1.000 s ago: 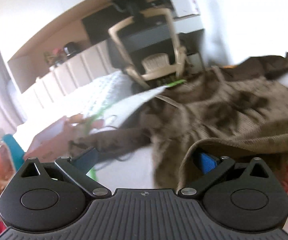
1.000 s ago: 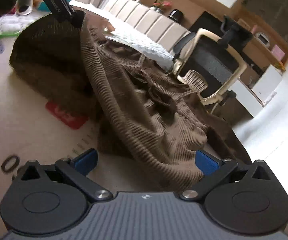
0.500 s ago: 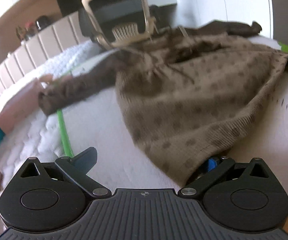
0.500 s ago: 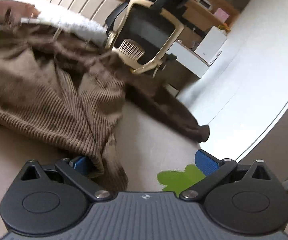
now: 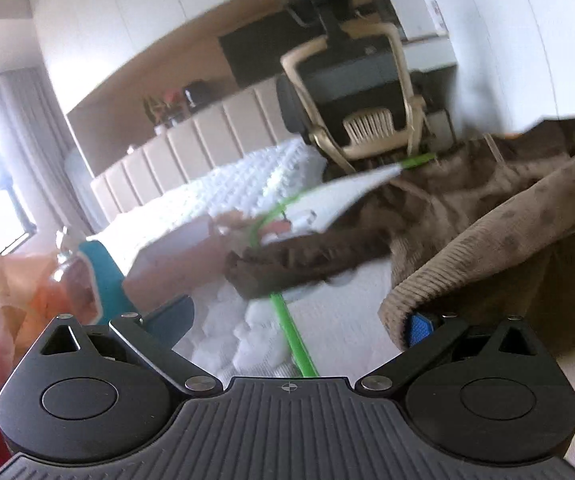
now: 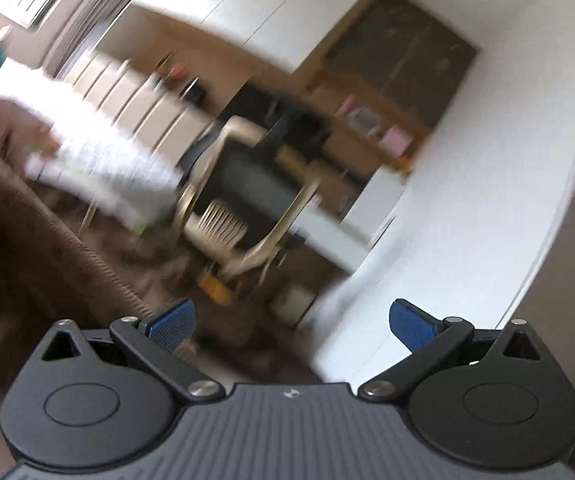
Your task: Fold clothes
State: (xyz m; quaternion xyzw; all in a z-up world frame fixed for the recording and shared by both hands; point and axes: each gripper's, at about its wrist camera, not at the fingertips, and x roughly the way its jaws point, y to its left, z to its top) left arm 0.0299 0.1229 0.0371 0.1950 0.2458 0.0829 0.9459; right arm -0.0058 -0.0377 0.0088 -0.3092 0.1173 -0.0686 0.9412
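A brown ribbed garment (image 5: pixel 487 236) with darker dots lies on the white bed, one dark sleeve (image 5: pixel 299 256) stretched left. Its ribbed hem drapes over the right finger (image 5: pixel 421 330) of my left gripper (image 5: pixel 299 320), whose jaws stand wide apart. In the blurred right wrist view the same garment (image 6: pixel 47 240) hangs at the left, its ribbed edge touching the left finger (image 6: pixel 171 322) of my right gripper (image 6: pixel 291 322), whose jaws are wide apart with nothing between them.
A beige and black office chair (image 5: pixel 359 92) stands behind the bed, also in the right wrist view (image 6: pixel 247 200). A green-edged white mat (image 5: pixel 287 320) lies under the garment. Pink and orange items (image 5: pixel 47 280) sit at left, and a padded headboard (image 5: pixel 207 136) runs behind.
Both grippers have risen and tilted up. The garment's hem lifted with the left gripper. The right gripper swung away to the right, and the cloth now only touches its left finger.
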